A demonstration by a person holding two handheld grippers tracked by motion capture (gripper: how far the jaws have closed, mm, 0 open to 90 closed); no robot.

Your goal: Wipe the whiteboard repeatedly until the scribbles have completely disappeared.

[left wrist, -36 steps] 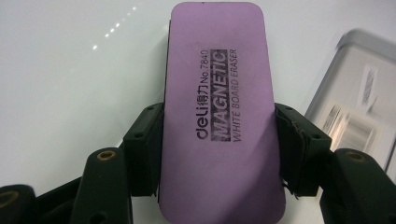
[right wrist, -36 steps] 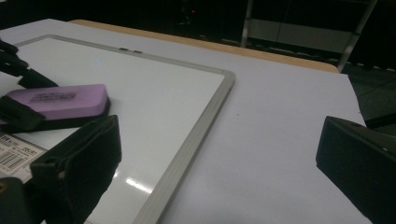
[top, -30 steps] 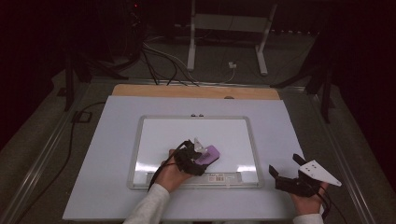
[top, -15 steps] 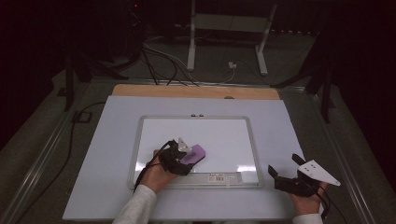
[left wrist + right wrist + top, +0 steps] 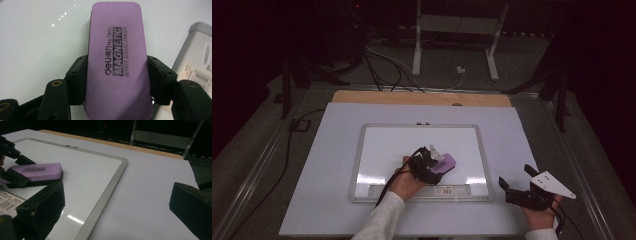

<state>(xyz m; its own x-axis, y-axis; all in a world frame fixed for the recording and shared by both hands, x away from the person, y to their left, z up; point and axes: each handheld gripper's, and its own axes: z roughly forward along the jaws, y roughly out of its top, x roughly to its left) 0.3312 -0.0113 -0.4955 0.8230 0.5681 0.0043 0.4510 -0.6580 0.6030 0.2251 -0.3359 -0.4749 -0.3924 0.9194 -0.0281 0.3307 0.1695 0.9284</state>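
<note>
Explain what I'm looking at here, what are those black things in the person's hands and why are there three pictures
A person sits at a table holding a black two-jaw tool in each hand. One picture looks down from above; the other two come from cameras riding on each tool. On the table lies a whiteboard. The left tool is clamped on the sides of a purple magnetic eraser, which rests flat on the board. The right tool sits off the board's right edge on the white table cover, jaws open and holding nothing.

One purple eraser (image 5: 117, 62), clamped between the left gripper's (image 5: 430, 162) jaws. One whiteboard (image 5: 387, 145) beneath that claw. Two grippers; the right gripper (image 5: 518, 186) sits off the board's corner. Barcode stickers near the left claw: one, possibly two.
</note>
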